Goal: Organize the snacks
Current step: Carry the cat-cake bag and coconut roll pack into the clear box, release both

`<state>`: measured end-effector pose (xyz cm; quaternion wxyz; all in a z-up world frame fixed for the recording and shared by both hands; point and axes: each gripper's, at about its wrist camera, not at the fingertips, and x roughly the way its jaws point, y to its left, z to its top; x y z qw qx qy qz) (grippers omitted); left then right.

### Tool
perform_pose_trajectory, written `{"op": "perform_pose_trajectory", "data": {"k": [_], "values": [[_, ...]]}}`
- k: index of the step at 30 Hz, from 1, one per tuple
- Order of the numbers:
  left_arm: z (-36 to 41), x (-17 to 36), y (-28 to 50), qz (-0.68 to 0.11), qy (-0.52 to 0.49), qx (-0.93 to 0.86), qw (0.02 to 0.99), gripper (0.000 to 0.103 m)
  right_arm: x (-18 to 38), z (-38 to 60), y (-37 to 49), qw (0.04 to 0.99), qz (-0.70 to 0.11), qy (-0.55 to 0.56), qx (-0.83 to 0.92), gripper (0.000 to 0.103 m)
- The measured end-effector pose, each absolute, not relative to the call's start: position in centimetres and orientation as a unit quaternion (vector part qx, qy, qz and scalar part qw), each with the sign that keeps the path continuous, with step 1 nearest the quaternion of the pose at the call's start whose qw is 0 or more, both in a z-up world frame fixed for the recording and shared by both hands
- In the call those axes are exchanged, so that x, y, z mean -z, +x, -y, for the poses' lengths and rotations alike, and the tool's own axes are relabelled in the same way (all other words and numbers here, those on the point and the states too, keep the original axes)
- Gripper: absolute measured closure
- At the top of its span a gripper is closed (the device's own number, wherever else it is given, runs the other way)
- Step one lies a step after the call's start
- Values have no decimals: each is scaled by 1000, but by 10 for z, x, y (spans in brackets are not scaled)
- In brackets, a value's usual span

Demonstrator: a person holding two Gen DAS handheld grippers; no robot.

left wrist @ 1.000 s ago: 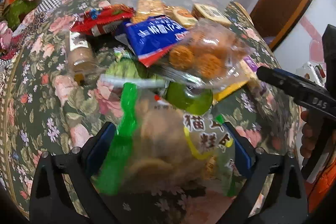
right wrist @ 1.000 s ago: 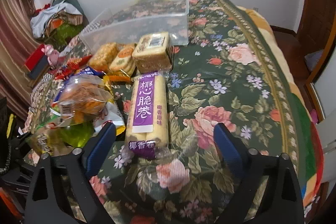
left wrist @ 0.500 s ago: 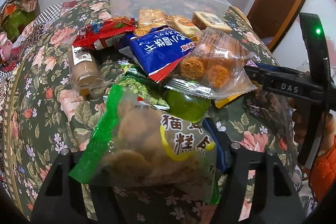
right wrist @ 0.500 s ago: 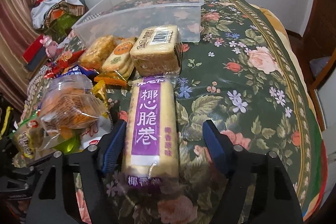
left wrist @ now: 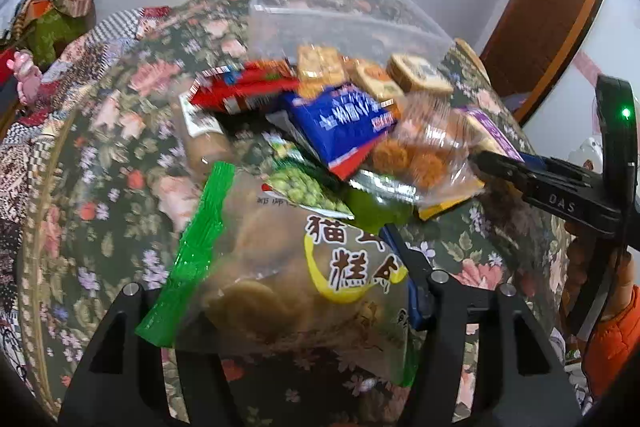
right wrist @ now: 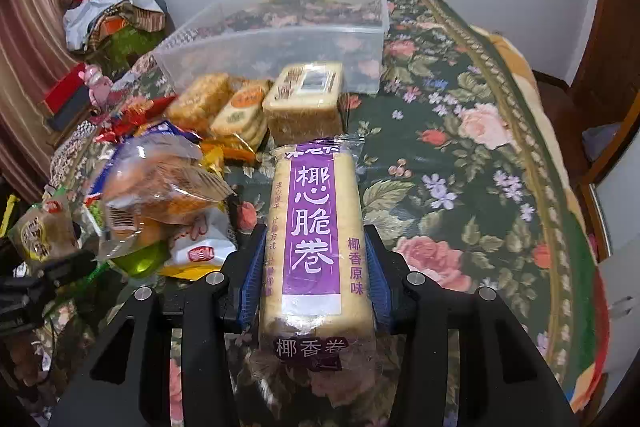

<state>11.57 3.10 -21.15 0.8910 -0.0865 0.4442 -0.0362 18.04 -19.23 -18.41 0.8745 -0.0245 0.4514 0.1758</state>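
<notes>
The right gripper (right wrist: pixel 316 267) has just closed its jaws on the purple pack (right wrist: pixel 316 239), lying on the bed (right wrist: pixel 460 163); bare cover is seen to its right. The left gripper (left wrist: pixel 280 303), jaws also just closing, clamps the green-edged bag (left wrist: pixel 280 267). Beyond, one heap of snacks (right wrist: pixel 168 183), then one clear bin (right wrist: pixel 280 39) by the far edge.

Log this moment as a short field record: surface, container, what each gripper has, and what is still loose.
surface: floral bedspread
container: clear plastic bin, no snacks visible inside
left gripper: jaws just closing, gripping green-edged clear bag of biscuits
right gripper: jaws just closing, pads on purple-labelled roll pack
loose: blue snack packet, red packet
</notes>
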Motion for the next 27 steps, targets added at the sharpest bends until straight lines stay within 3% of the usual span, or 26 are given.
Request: {"op": "perform_pose_trajectory", "data": {"k": [12, 27], "values": [[-44, 152, 123, -374, -76, 15, 924, 42, 134, 194, 170, 903, -392, -12, -178, 60], [-41, 99, 190, -315, -90, 26, 945, 42, 99, 186, 197, 922, -339, 18, -187, 60]]}}
